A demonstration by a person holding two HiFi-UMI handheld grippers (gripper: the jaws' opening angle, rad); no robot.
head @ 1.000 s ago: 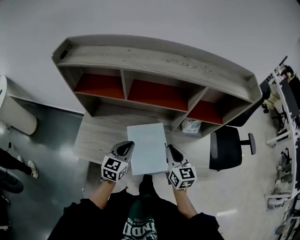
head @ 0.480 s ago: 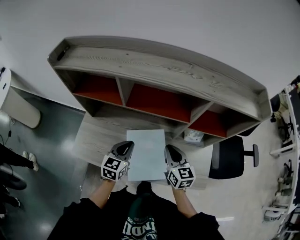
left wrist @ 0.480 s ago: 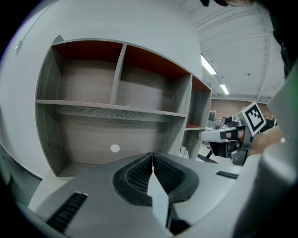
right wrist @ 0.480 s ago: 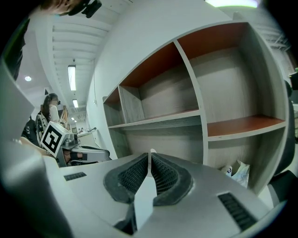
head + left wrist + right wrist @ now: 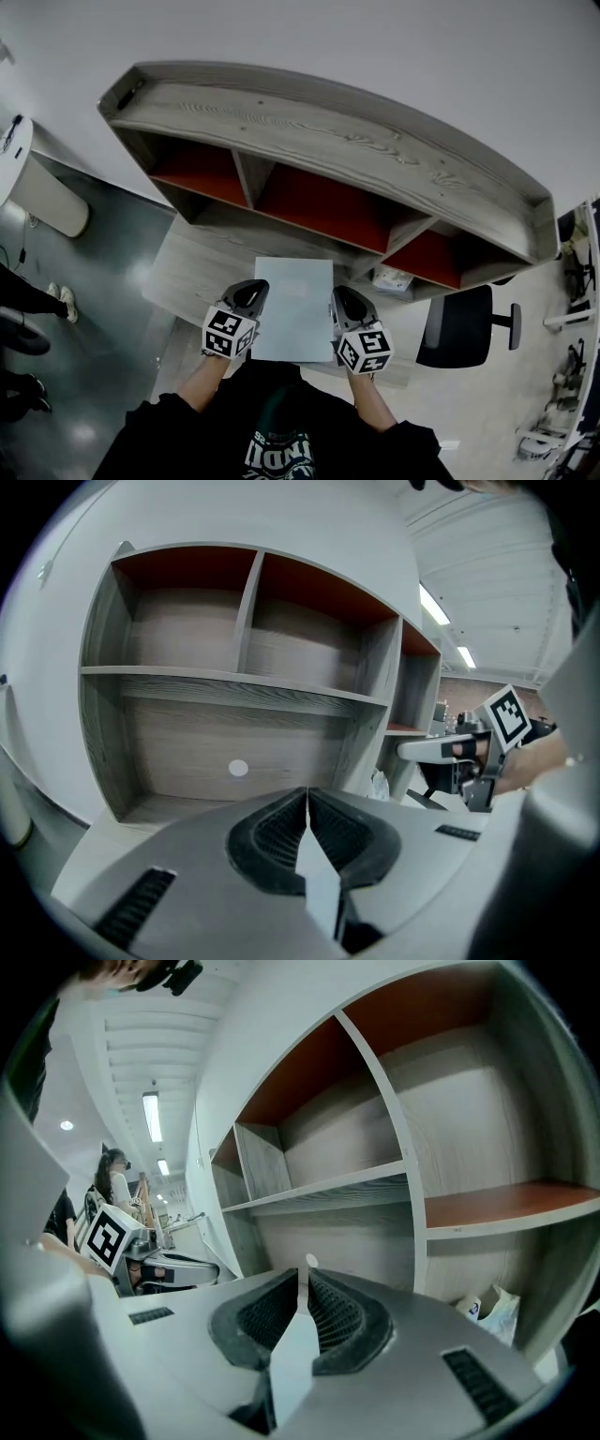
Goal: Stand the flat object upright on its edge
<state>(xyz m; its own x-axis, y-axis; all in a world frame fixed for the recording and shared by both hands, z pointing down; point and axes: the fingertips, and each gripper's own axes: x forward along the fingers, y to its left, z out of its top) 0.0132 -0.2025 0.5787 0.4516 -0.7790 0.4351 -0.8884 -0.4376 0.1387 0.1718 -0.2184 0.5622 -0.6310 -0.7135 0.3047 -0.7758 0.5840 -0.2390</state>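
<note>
A flat pale blue board (image 5: 292, 309) hangs between my two grippers, its broad face turned up toward the head view, above the desk's front edge. My left gripper (image 5: 251, 298) is shut on the board's left edge, my right gripper (image 5: 343, 304) on its right edge. In the left gripper view the jaws (image 5: 307, 797) pinch the thin pale edge (image 5: 320, 890). The right gripper view shows the same grip (image 5: 303, 1277) on the board's edge (image 5: 289, 1358). Each gripper's marker cube shows in the other's view: the right gripper (image 5: 487, 742), the left gripper (image 5: 122, 1241).
A grey wooden shelf unit (image 5: 328, 141) with red-backed compartments stands on the desk (image 5: 187, 272) just beyond the board. A small white bag (image 5: 394, 278) lies at the shelf's right foot. An office chair (image 5: 464, 323) stands right, a white cylinder (image 5: 37, 187) left.
The board and both grippers have dropped slightly in the head view, toward my body. The shelf looks larger and shifted as the head camera moved. Both grips are unchanged.
</note>
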